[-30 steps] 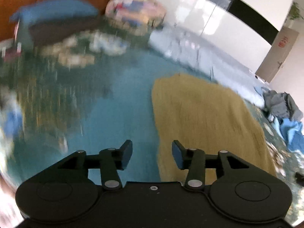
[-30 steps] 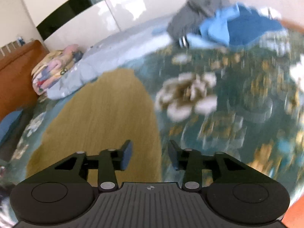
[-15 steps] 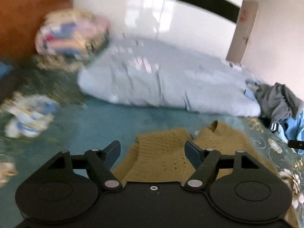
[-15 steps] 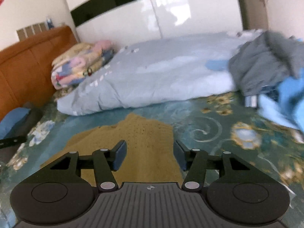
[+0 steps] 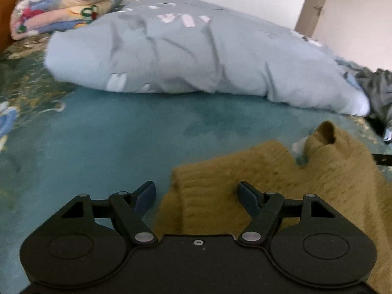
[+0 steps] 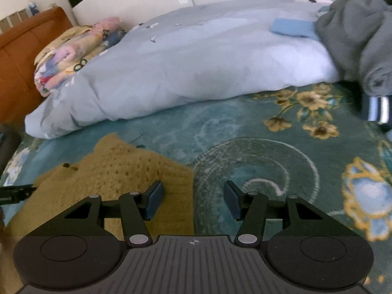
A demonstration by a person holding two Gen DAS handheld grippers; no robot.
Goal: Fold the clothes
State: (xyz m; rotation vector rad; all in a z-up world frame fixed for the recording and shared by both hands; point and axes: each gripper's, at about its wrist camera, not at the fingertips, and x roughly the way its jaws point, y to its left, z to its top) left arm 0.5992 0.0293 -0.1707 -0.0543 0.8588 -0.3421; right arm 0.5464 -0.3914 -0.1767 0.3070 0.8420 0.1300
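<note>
A mustard-yellow knitted sweater [image 5: 281, 171] lies flat on the teal floral bedspread [image 5: 98, 147]. My left gripper [image 5: 197, 196] is open, low over the sweater's near left corner, which lies between its fingers. In the right wrist view the sweater [image 6: 122, 171] fills the lower left. My right gripper [image 6: 193, 199] is open, its left finger over the sweater's right corner and its right finger over the bedspread [image 6: 269, 156]. Neither gripper holds anything.
A bulky light blue duvet [image 5: 196, 49] [image 6: 196, 56] lies across the far side. A folded patterned blanket [image 5: 61, 5] [image 6: 73, 49] sits at the back left by an orange headboard [image 6: 22, 56]. Grey and blue clothes [image 6: 360, 36] are piled at the right.
Both grippers swung from looking down on the bed to a low, forward view at the sweater's far corners. Both jaws opened wider. The sweater has not moved.
</note>
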